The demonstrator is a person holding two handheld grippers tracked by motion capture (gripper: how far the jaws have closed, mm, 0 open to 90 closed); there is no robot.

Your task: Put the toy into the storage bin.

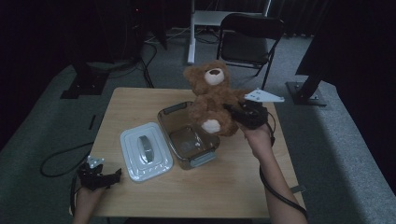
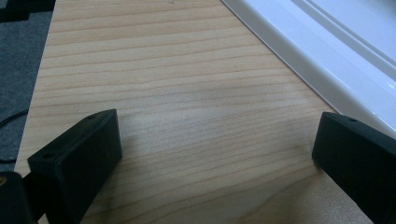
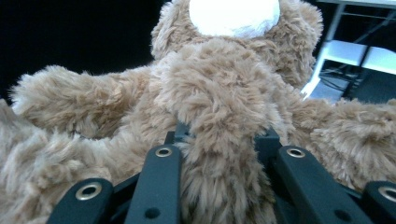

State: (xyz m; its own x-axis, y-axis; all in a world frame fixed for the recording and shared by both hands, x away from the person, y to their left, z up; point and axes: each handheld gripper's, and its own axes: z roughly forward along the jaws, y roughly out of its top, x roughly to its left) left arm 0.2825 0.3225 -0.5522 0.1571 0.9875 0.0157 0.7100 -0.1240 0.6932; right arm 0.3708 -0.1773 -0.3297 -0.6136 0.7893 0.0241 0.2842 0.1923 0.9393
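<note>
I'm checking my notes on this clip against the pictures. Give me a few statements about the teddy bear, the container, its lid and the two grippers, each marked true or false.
1. The right gripper is shut on the fluffy brown teddy bear. True.
2. The bear lies flat on the wooden table. False: it is held up above the clear rectangular container.
3. The white rectangular lid sits on the container. False: it lies on the table beside it.
4. The left gripper is open, with bare table between its jaws. True.
5. The left gripper holds the lid. False: it holds nothing.
</note>
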